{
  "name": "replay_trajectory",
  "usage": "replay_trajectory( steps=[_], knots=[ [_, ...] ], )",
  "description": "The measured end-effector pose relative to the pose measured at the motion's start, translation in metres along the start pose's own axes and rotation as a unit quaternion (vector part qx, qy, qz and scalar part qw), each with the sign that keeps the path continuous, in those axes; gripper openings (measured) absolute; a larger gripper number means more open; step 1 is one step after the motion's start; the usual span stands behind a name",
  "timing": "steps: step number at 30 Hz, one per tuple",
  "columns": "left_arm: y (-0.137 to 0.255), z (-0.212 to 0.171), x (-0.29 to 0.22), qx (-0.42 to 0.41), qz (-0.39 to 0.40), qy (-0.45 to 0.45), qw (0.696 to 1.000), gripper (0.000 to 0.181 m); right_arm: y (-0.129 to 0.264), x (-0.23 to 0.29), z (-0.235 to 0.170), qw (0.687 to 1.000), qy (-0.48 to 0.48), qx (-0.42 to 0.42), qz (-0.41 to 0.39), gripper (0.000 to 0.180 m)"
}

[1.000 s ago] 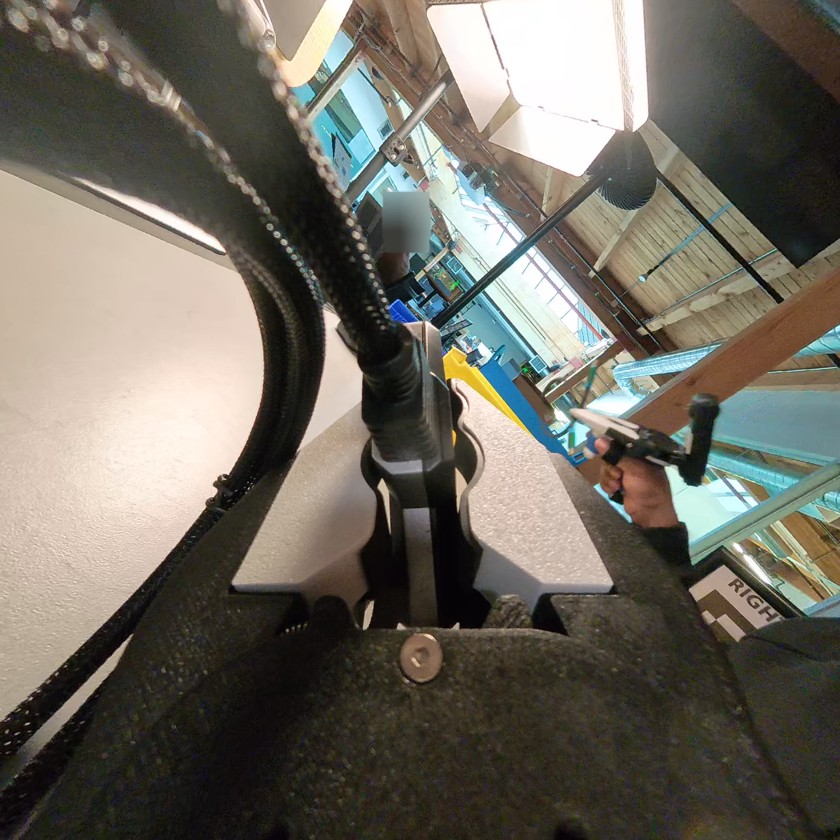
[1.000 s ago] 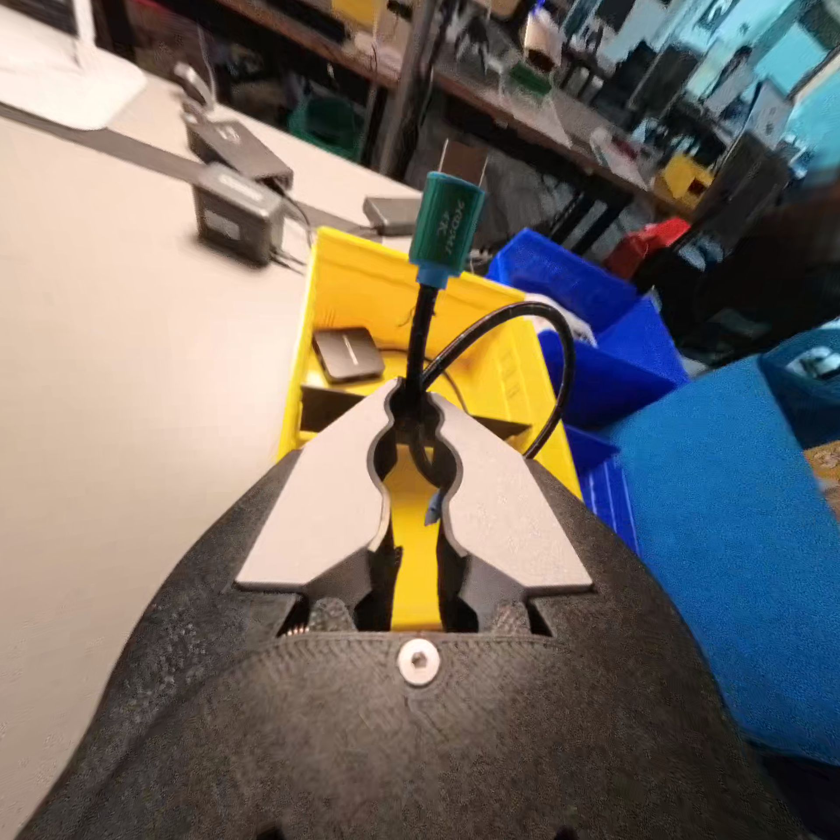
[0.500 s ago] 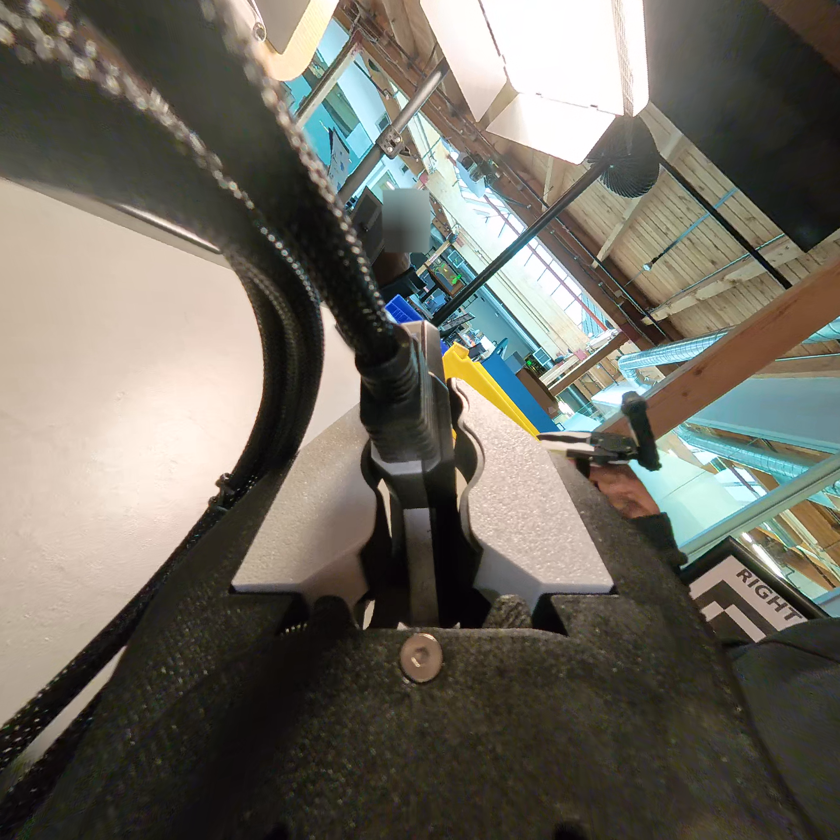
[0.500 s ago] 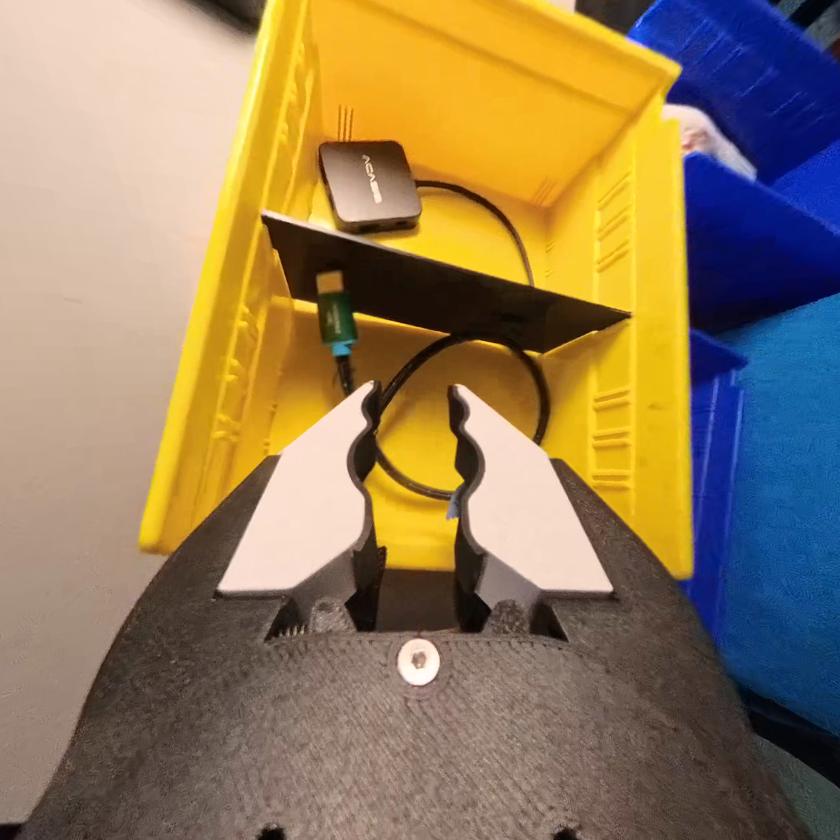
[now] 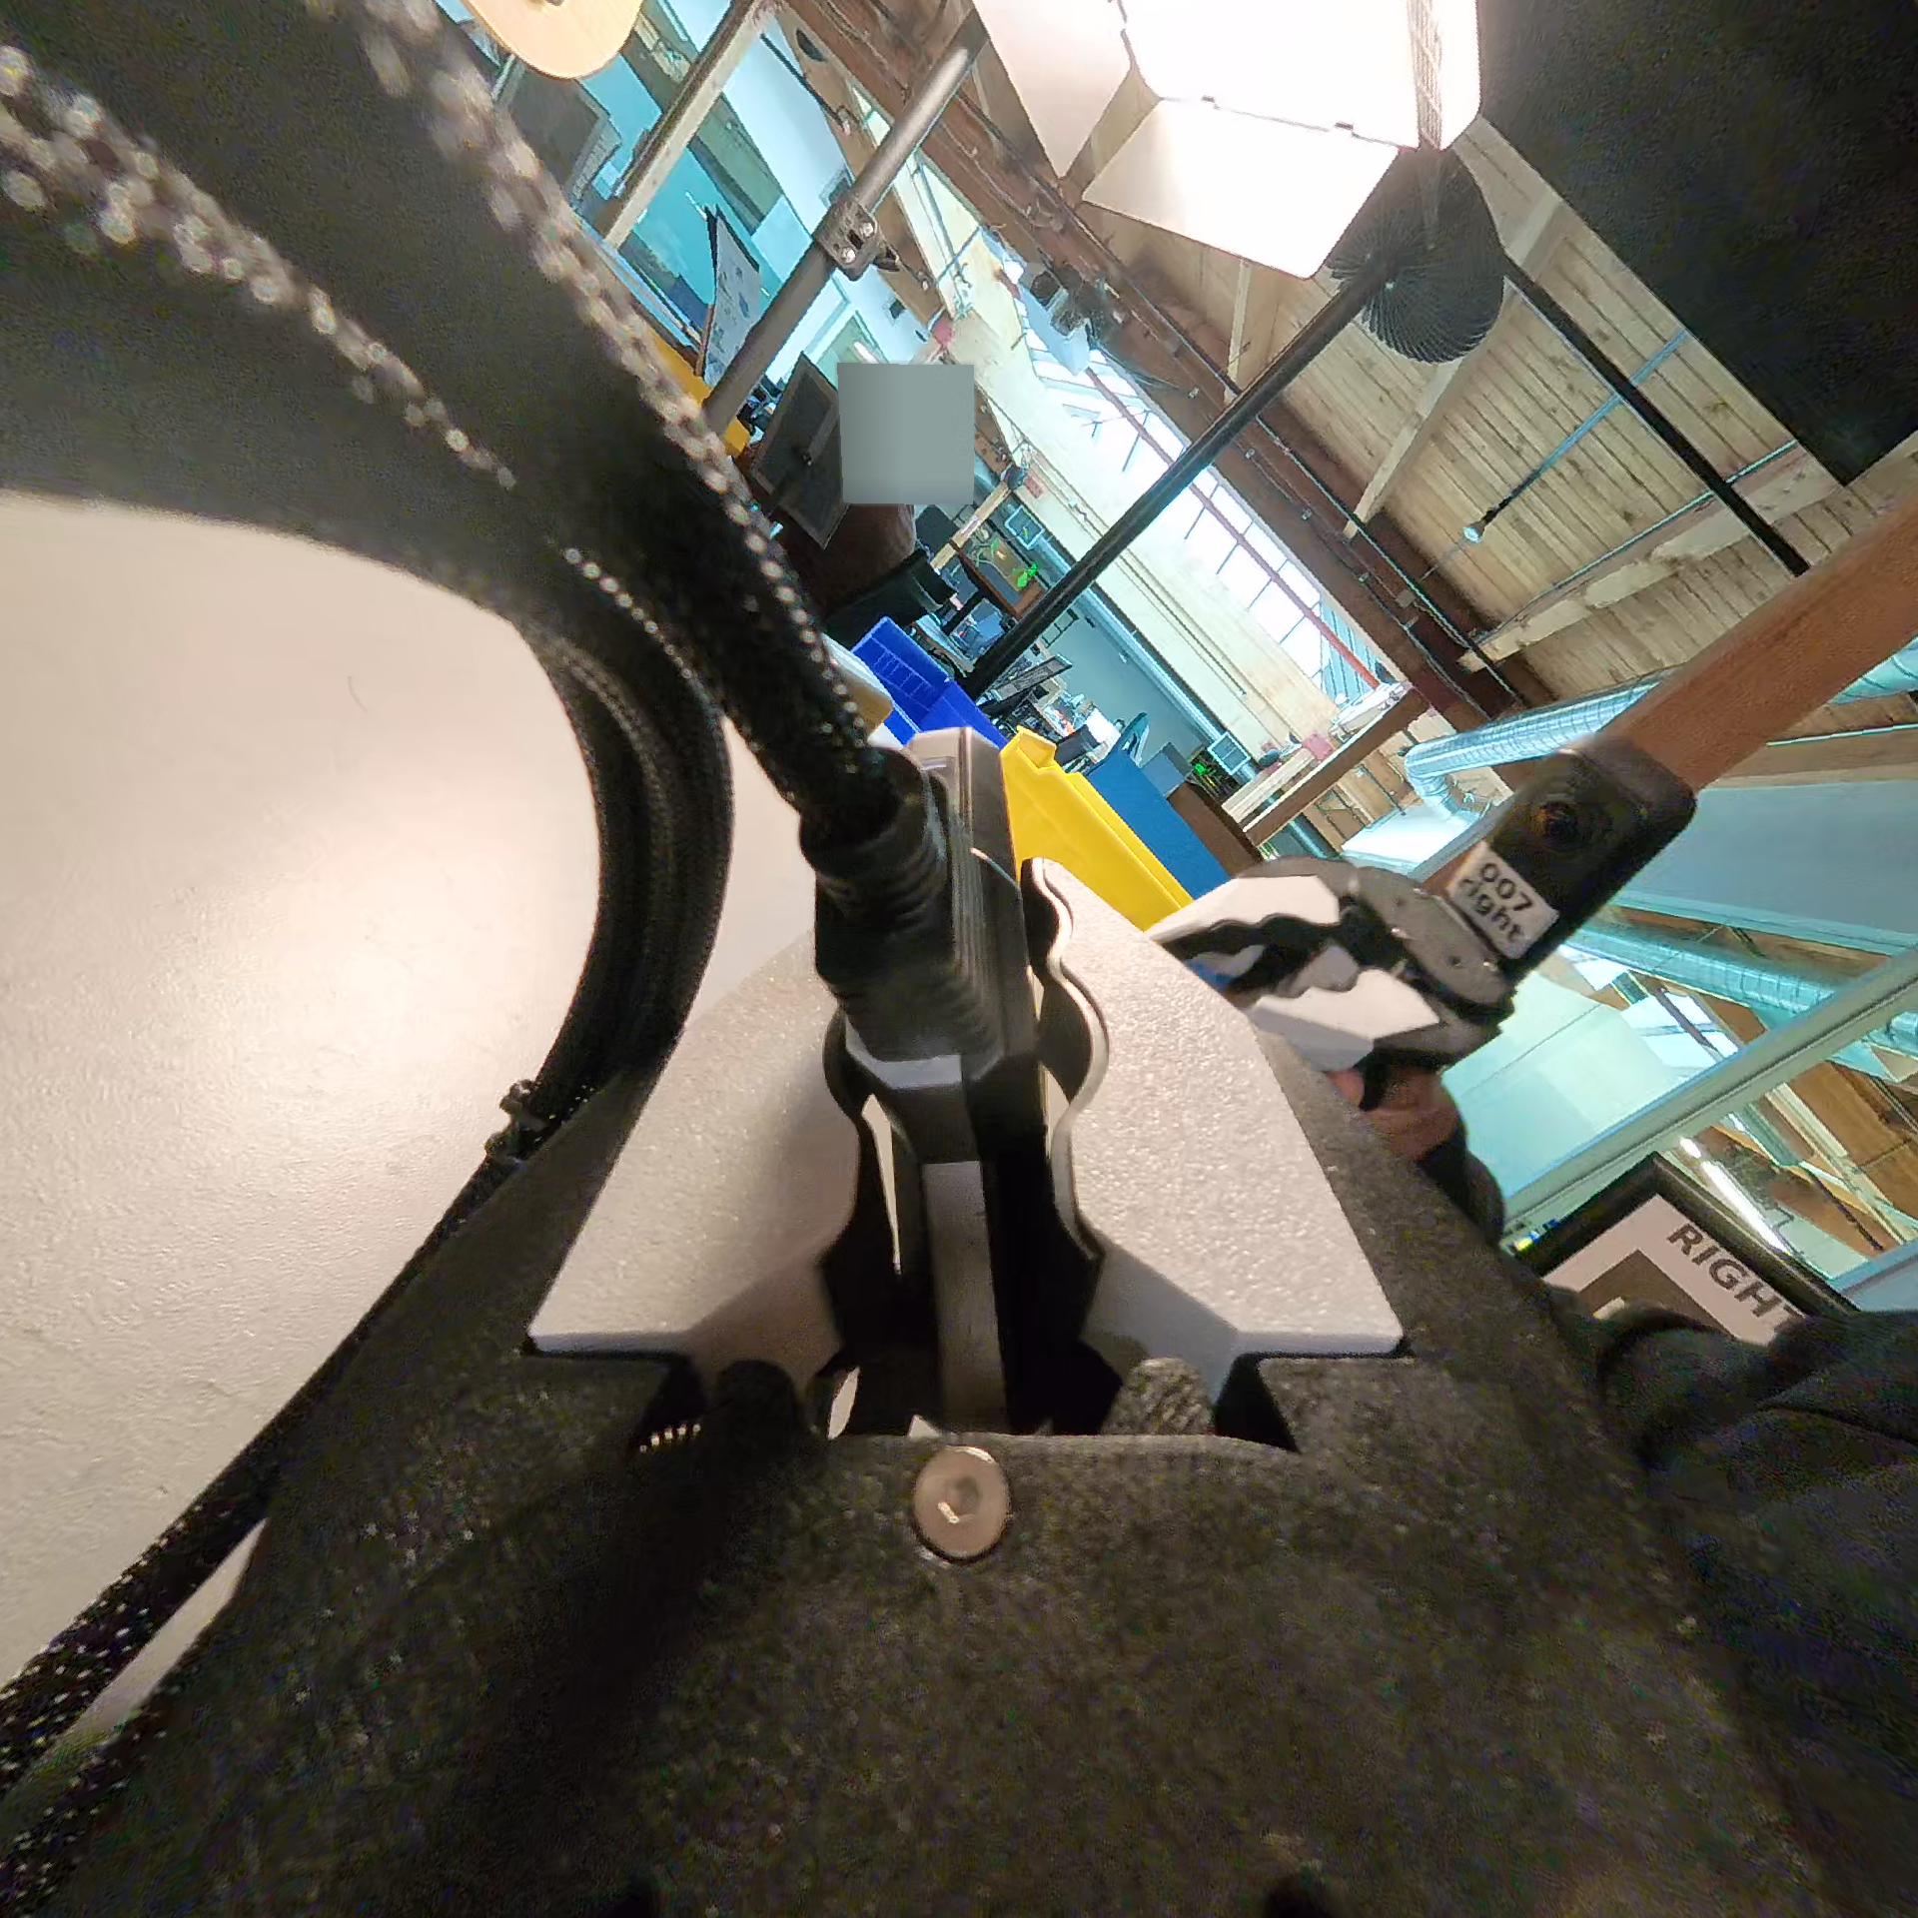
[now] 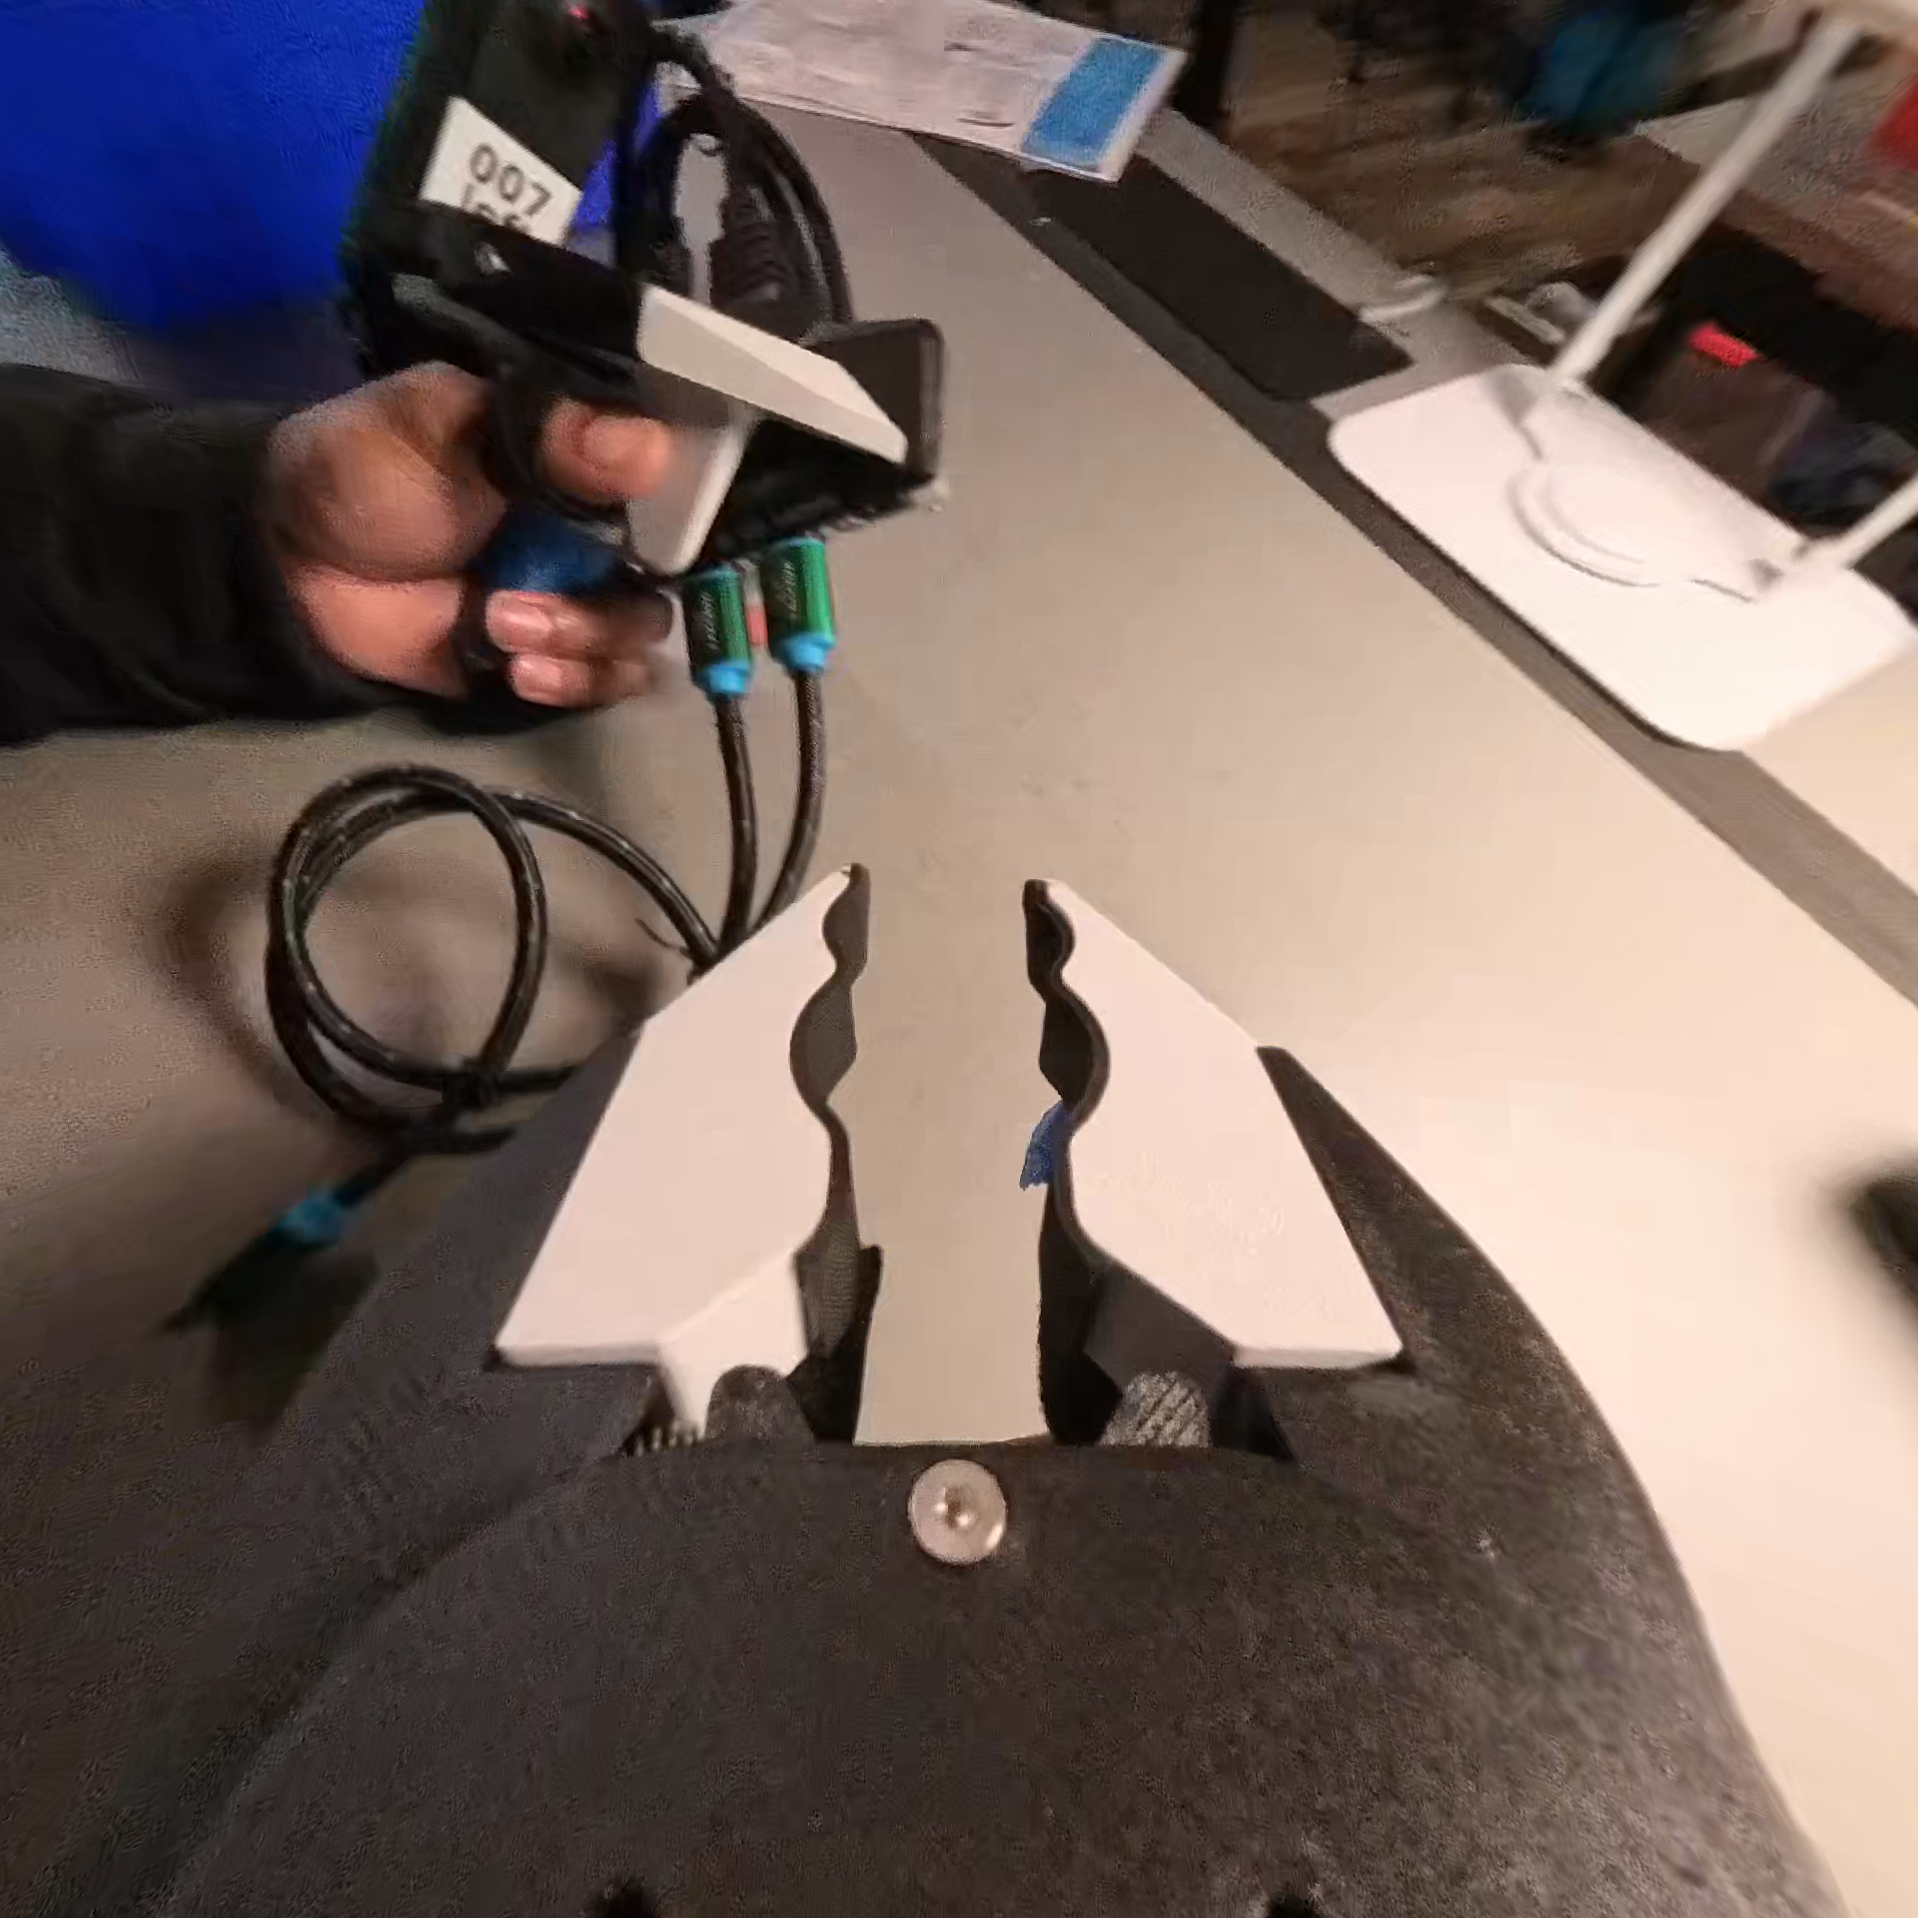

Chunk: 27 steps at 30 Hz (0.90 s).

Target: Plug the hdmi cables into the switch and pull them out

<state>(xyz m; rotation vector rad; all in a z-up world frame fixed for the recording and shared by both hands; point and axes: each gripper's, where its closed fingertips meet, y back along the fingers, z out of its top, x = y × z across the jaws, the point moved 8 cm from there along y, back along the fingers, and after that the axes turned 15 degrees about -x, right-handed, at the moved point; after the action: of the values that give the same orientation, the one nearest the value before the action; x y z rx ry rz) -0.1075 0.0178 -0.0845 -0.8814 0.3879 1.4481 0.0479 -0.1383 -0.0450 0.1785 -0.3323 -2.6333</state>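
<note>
The left gripper [image 5: 960,903] has its jaws clamped on the flat black HDMI switch box [image 5: 981,893], held edge-on and pointing upward. A thick black braided cable [image 5: 644,581] plugs into the box's near side and arcs left over the pale grey worktop [image 5: 259,882]. Only this view shows the yellow bin [image 5: 1079,830] and blue bin [image 5: 913,675] behind the box, and the right gripper [image 5: 1277,955] farther off at right.

The right wrist view shows what that angle hides: two green-shelled HDMI plugs with blue collars [image 6: 752,612] sit side by side in the switch box's [image 6: 882,415] lower edge, their thin black cables [image 6: 768,820] hanging toward a coiled loop [image 6: 405,934] lying on the worktop [image 6: 1194,778]. The person's hand [image 6: 436,529] grips the left gripper's [image 6: 820,436] handle. The right gripper [image 6: 939,893] hovers empty over the worktop, jaws spread moderately wide. A white lamp base [image 6: 1598,550] stands at the right.
</note>
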Motion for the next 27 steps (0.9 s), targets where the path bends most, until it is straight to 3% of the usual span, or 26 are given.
replay_trajectory(
  steps=[5, 7, 9, 19, 27],
  knots=[
    [0.0, 0.0, 0.0, 0.002, -0.002, 0.006, 1.0, 0.023, -0.073, 0.022, -0.014, 0.997, 0.042, 0.044, 0.056, 0.034],
    [0.0, 0.0, 0.001, 0.008, -0.003, 0.014, 1.0, 0.022, -0.082, 0.024, -0.019, 0.994, 0.074, 0.051, 0.056, 0.024],
    [-0.001, 0.0, 0.003, 0.011, 0.001, 0.02, 1.0, 0.021, -0.08, 0.027, -0.02, 0.994, 0.078, 0.027, 0.069, 0.008],
    [-0.009, -0.013, -0.003, 0.089, -0.041, 0.042, 0.994, 0.026, -0.054, 0.016, -0.024, 0.993, 0.106, -0.047, 0.01, 0.006],
    [-0.009, -0.016, -0.008, 0.097, -0.058, 0.033, 0.993, 0.021, -0.047, 0.018, -0.024, 0.988, 0.142, -0.052, 0.02, 0.006]
  ],
)
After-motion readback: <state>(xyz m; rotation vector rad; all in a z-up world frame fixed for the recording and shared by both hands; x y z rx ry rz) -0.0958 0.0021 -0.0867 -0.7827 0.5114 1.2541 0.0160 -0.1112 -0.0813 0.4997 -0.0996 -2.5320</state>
